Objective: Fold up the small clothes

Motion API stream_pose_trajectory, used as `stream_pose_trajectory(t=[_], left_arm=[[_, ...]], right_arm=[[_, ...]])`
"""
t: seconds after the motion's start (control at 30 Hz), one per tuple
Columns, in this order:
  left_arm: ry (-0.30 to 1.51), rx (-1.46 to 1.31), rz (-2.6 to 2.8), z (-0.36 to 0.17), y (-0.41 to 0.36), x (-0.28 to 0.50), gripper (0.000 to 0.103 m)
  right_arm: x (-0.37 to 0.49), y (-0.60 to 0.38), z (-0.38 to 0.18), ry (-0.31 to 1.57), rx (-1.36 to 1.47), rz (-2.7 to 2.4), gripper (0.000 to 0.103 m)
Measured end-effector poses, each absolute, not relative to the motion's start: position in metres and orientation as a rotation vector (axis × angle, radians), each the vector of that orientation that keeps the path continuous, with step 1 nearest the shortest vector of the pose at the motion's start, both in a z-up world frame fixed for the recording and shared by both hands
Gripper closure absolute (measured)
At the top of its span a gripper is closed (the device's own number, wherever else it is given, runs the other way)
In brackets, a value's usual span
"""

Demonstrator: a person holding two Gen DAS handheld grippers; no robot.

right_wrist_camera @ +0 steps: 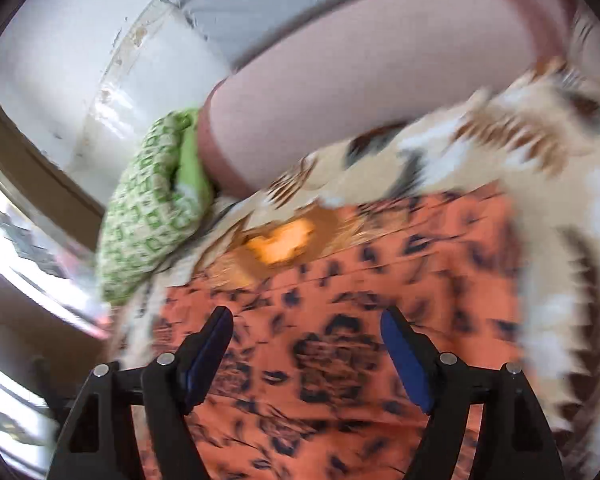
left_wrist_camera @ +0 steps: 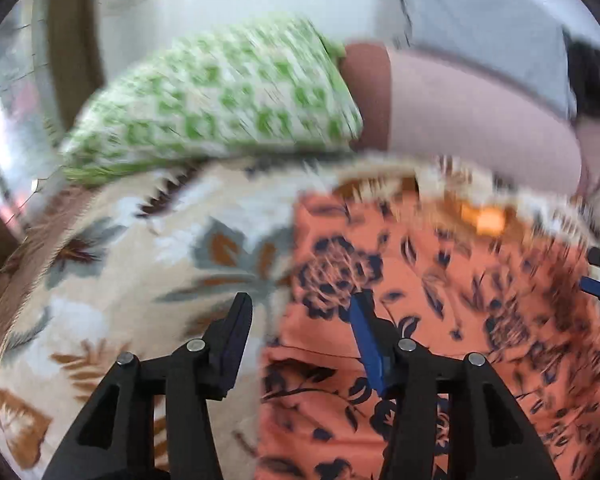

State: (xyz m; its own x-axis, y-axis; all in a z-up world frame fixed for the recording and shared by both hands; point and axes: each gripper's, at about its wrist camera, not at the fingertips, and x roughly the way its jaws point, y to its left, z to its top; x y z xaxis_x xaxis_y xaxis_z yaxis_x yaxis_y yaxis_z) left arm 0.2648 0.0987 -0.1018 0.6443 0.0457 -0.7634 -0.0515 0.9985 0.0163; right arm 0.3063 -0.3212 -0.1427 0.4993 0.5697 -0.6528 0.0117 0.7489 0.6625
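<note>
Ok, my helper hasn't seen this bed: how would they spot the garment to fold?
Start from the cream leaf-print bedspread covering the bed. Lying flat on it, in front of the green-checked pillow, is the orange garment. It alone is salmon-orange with dark navy flowers.

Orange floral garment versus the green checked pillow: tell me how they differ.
The orange floral garment is orange with dark navy flowers; the green checked pillow is white with green squares. The garment lies spread flat on the patterned blanket; the pillow is plump and bulging. The garment lies under both open grippers, left gripper and right gripper; the pillow sits farther back, beside a pink pillow. Both are printed fabric on the bed.
</note>
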Motion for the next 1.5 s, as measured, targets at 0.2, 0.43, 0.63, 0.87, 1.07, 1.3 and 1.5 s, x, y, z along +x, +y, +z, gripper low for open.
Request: stream_pose_trajectory(t=[0.2, 0.43, 0.63, 0.87, 1.07, 1.3, 1.5], left_arm=[[0.981, 0.021, 0.162, -0.143, 0.109, 0.283, 0.031], [0.965, -0.027, 0.054, -0.117, 0.117, 0.261, 0.030], [0.898, -0.011, -0.025, -0.086, 0.131, 0.173, 0.029], [0.927, -0.042, 0.140, -0.071, 0.139, 0.100, 0.027], [0.941, -0.037, 0.188, -0.063, 0.137, 0.055, 0.027], [0.908, -0.050, 0.216, -0.045, 0.142, 0.029, 0.027], [0.872, -0.036, 0.243, -0.033, 0.144, 0.019, 0.027]], right_arm=[[0.338, -0.359, -0.174, 0.967, 0.726, 0.142, 0.026], [0.302, -0.346, -0.141, 0.925, 0.516, 0.115, 0.024], [0.211, -0.366, -0.106, 0.929, 0.451, 0.148, 0.020], [0.063, -0.398, -0.104, 1.013, 0.423, 0.052, 0.020], [0.005, -0.394, -0.122, 1.114, 0.404, 0.020, 0.020], [-0.020, -0.392, -0.128, 1.132, 0.429, 0.030, 0.020], [-0.021, -0.386, -0.124, 1.138, 0.410, 0.035, 0.020]])
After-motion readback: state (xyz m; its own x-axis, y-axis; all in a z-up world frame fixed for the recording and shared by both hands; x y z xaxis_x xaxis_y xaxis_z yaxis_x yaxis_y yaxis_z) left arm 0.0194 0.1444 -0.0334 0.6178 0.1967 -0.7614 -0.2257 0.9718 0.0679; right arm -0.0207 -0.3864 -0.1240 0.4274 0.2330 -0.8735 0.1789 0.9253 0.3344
